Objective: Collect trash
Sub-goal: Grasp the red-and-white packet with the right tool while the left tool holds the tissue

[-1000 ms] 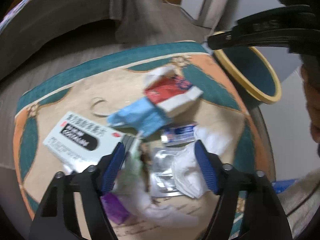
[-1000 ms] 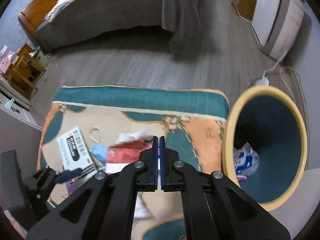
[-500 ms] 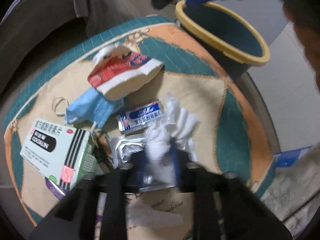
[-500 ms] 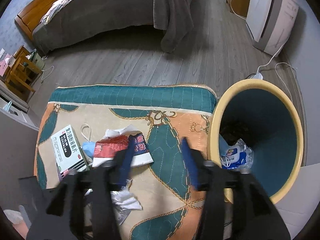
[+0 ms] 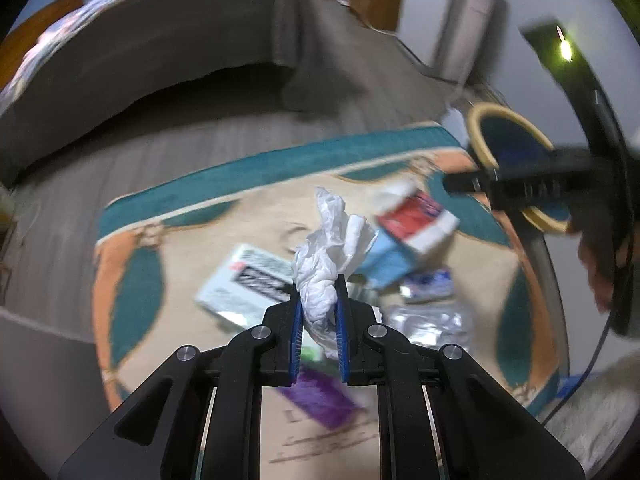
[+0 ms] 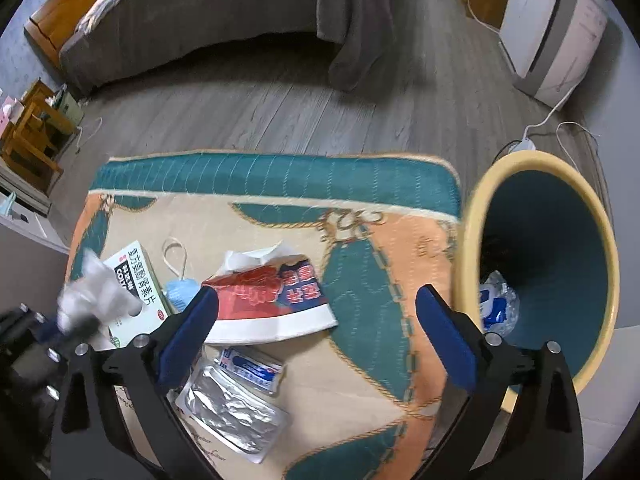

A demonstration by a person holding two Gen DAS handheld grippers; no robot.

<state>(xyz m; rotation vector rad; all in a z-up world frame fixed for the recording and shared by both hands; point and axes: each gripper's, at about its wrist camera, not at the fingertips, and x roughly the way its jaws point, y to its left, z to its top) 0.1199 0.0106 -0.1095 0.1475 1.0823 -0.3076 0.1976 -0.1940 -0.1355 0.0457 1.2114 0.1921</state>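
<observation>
Crumpled tissue [image 5: 320, 280], light and soft, is pinched at its lower end in the left hand-held gripper [image 5: 319, 320] above the rug's [image 6: 360, 184] middle; the right hand-held gripper [image 6: 316, 336] has just been opening, empty.

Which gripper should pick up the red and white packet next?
Right. The right gripper hangs open directly above the red and white packet, jaws empty. The left gripper is shut on a crumpled white tissue, which it must drop into the bin first.

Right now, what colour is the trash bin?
The trash bin is teal inside with a pale yellow rim. The right wrist view shows it best.
</observation>
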